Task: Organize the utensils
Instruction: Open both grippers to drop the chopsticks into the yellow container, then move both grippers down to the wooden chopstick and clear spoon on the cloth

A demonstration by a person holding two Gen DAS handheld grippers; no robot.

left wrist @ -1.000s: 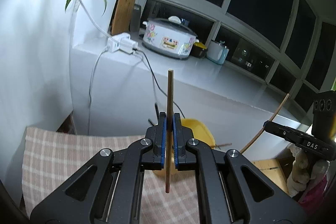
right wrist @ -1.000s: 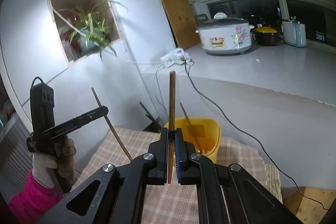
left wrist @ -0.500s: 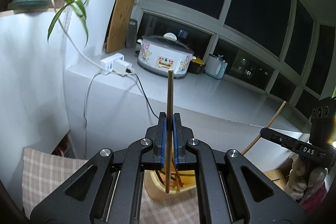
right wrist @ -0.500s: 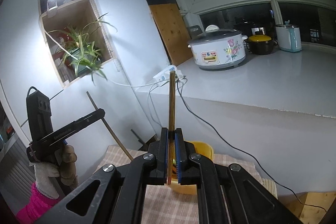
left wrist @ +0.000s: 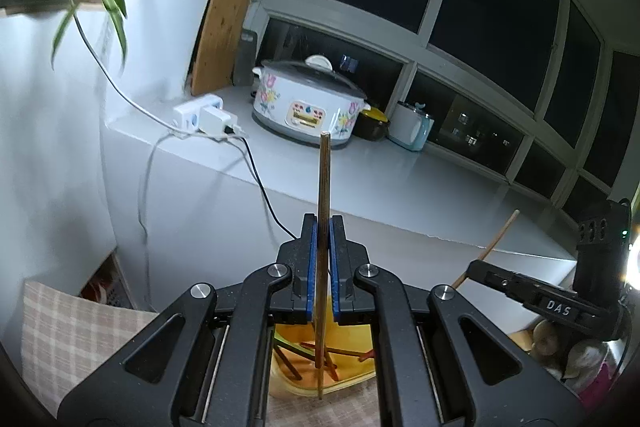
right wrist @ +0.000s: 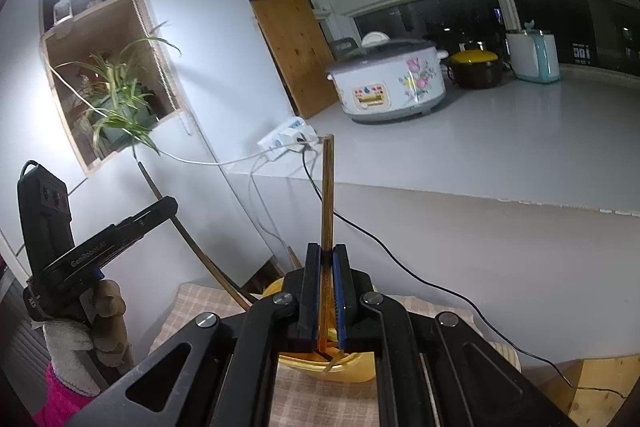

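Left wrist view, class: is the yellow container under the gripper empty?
No. The yellow container already has several chopsticks lying inside it.

Both cameras are sitting on the grippers, looking forward along the fingers and tilting slightly downward. The left wrist view is facing the white counter (left wrist: pixel 400 187) from close above the yellow bin (left wrist: pixel 352 379), with the floral cooker (left wrist: pixel 308 107) ahead and the right gripper (left wrist: pixel 532 301) entering at its right edge. The right wrist view is facing the same counter (right wrist: pixel 480 147) from right of that bin (right wrist: pixel 340 371), showing the left gripper (right wrist: pixel 120 231) at its left edge. Both views are sharing counter, cooker (right wrist: pixel 392 83) and bin.
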